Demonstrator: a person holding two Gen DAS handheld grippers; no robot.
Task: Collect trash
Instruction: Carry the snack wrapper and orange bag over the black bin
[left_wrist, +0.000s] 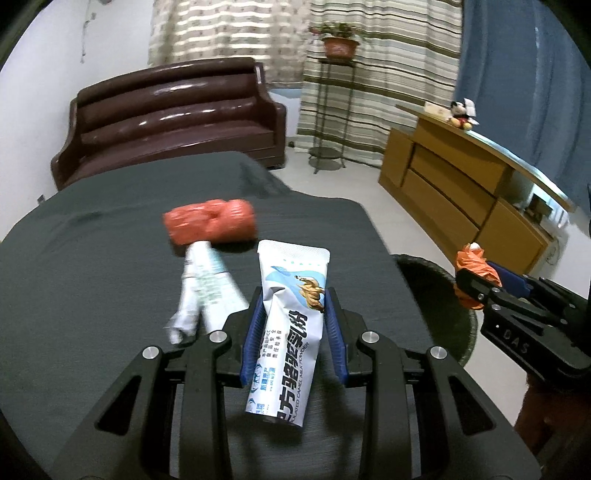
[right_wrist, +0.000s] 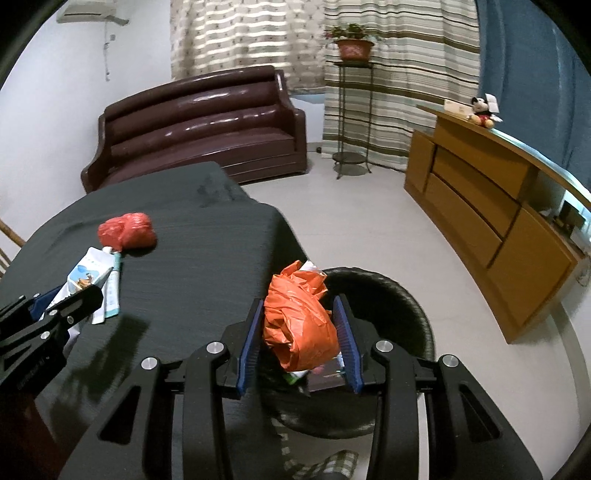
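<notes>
While the left gripper clamps a light, limp milk-powder sachet mid-length, the right gripper pinches a soft crumpled orange plastic bag over the black bin beside the table's edge.

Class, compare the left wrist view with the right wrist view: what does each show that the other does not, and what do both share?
Only the left wrist view shows the printed front of the white milk powder sachet in the left gripper. Only the right wrist view shows inside the black bin and the wall air conditioner. Both show the orange plastic bag in the right gripper, the red bundle, table and sofa.
</notes>
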